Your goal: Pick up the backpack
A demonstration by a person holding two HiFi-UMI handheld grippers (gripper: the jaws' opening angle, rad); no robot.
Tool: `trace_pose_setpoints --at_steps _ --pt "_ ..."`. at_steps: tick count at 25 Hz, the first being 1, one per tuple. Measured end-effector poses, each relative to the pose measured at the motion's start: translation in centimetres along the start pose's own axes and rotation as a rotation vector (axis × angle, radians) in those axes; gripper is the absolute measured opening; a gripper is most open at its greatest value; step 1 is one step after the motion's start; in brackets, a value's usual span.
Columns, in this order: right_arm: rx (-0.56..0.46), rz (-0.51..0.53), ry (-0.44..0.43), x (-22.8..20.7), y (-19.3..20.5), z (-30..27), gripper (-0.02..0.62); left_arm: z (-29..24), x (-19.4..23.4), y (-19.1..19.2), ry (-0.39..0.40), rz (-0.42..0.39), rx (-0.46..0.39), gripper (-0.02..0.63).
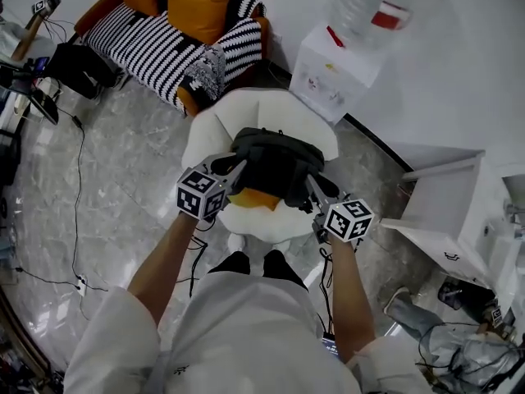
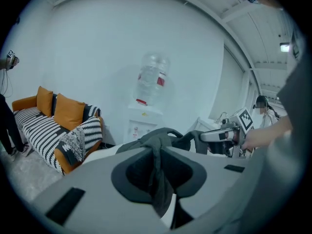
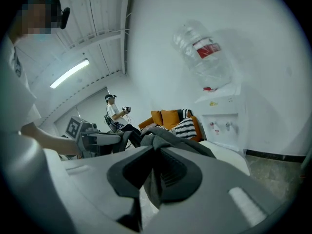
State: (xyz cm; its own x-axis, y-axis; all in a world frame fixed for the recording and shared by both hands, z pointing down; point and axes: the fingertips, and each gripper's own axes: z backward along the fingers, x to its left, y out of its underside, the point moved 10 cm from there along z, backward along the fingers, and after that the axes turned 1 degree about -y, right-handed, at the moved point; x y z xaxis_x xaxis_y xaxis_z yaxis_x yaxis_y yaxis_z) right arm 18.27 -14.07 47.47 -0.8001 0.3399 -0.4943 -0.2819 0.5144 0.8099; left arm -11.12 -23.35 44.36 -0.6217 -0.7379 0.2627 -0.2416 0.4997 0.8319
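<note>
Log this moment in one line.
left gripper: shut on backpack | right gripper: shut on backpack | backpack: held over chair

The backpack [image 1: 275, 167] covers most of the white chair [image 1: 209, 130] under it. An orange thing [image 1: 256, 199] below the backpack's near edge is mostly hidden. Beyond the backpack, the water bottle [image 1: 369, 2] is blurred and cut off by the top edge. Backpack fabric hides the inner faces of the fingers [image 2: 87, 189] of the left gripper [image 2: 157, 152] and of the right gripper [image 3: 153, 165].
</note>
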Motion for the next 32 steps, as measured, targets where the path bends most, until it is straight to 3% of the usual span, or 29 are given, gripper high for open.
trace_pose_setpoints --at_steps 12,32 --pt "-0.025 0.043 -0.034 3.0 -3.4 2.4 0.038 3.6 -2.2 -2.6 0.011 -0.006 -0.090 0.046" --pt "-0.174 0.134 -0.133 7.0 -11.0 5.8 0.037 8.3 -4.8 -9.8 0.031 -0.094 -0.310 0.046"
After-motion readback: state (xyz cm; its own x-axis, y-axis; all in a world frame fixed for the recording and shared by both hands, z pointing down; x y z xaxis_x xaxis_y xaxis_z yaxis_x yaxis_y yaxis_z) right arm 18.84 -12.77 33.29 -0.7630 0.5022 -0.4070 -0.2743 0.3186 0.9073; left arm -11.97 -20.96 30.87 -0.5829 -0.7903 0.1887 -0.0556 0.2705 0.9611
